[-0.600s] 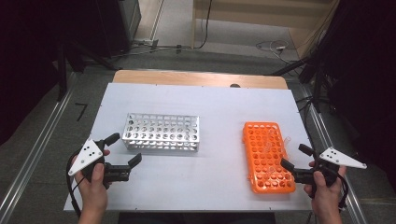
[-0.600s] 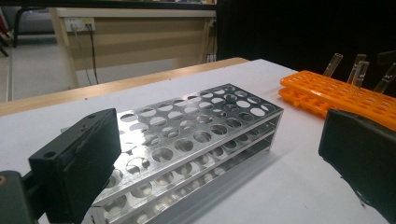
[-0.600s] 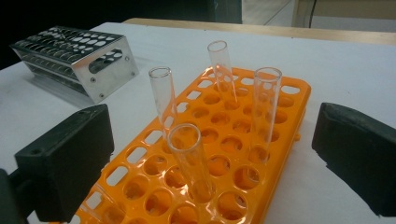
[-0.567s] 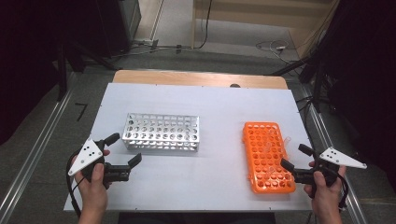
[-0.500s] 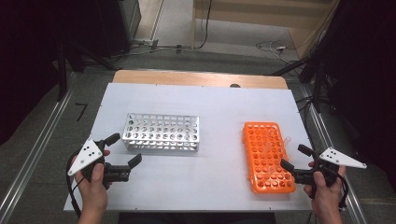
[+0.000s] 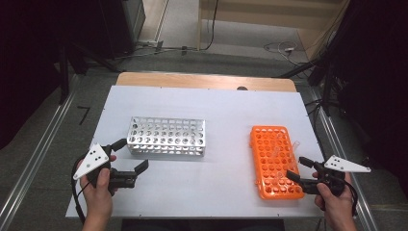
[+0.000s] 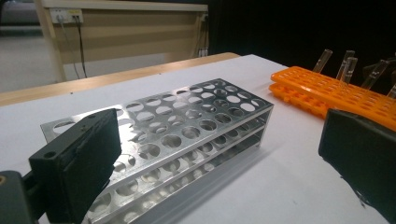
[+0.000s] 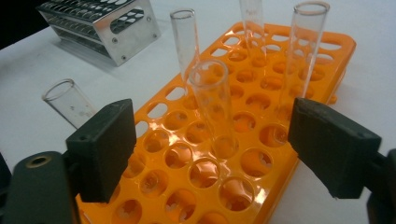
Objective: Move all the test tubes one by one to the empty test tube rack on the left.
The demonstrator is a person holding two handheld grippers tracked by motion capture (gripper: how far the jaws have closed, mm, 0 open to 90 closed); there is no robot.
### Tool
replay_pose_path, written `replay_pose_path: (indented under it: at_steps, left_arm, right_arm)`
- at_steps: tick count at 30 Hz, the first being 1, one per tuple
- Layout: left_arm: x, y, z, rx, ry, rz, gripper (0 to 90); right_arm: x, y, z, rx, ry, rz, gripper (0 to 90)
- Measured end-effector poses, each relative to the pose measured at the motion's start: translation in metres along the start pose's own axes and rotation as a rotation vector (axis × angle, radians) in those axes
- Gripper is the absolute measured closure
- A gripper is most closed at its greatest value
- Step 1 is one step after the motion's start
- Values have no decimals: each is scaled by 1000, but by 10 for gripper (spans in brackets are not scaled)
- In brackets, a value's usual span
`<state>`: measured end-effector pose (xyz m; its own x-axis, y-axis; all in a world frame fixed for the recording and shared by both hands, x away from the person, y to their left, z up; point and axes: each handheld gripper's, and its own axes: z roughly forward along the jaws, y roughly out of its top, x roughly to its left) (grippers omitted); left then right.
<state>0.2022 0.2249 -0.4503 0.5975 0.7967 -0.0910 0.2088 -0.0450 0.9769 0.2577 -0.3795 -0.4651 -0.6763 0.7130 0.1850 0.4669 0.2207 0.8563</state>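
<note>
clear glass test tubes [image 8: 212,105] standing in orange plastic rack [image 6: 275,160], counter right side | right tool [image 6: 294,169] at rack's near end, jaws wide, nearest tube between them untouched | left tool [image 6: 131,154] wide open, empty, beside silver metal rack [image 6: 166,136] | white counter [image 6: 226,115]

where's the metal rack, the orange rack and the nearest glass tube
metal rack [image 6: 166,135], high view, its perforated top plate
orange rack [image 6: 275,163], high view, middle of its top grid
nearest glass tube [image 8: 212,100], right gripper view, its clear wall
</note>
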Motion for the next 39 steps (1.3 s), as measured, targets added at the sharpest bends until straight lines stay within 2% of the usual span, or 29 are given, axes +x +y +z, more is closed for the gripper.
replay_pose_path:
  at_steps: [3, 5, 6, 7, 8, 10, 12, 13, 15, 19, 28, 35, 37, 39]
  left_arm:
    - [0, 0, 1, 8, -2, 5, 0]
    - [-1, -1, 1, 9, -2, 6, 0]
    - [-1, -1, 1, 10, -3, 5, 0]
    - [-1, -1, 2, 10, -2, 3, 0]
    - [-1, -1, 2, 10, -2, 3, 0]
    - [-1, -1, 2, 12, -2, 5, 0]
    - [-1, -1, 1, 10, -2, 3, 0]
    - [-1, -1, 1, 12, 0, 3, 0]
    - [-1, -1, 1, 13, -3, 5, 0]
    - [-2, -1, 2, 19, -6, 6, 0]
    - [-3, -1, 4, 19, -9, 10, 0]
    - [-6, 1, 3, 12, -13, 16, 0]
    - [-7, 2, 3, -9, -30, 11, 0]
    - [-8, 3, 2, -18, -30, 6, 0]
  right_arm:
    - [-2, -2, 5, 33, -10, 6, 276]
    - [-3, -4, 8, 61, -9, -13, 370]
    - [-3, -4, 8, 61, -9, -13, 370]
    - [-2, -5, 11, 83, -8, -29, 436]
    - [-2, -5, 11, 83, -8, -29, 436]
    - [-3, -5, 13, 81, -21, -29, 546]
    - [-4, -5, 13, 72, -31, -33, 607]
    - [-4, -5, 13, 72, -31, -33, 607]
    - [-2, -6, 14, 69, -32, -60, 686]
    - [2, -5, 17, 78, -52, -86, 723]
    - [-1, 0, 16, 61, -51, -67, 741]
    - [4, 15, 2, 8, -65, -38, 741]
    - [5, 20, -3, -14, -72, -35, 742]
    - [8, 25, -7, -29, -76, -22, 741]
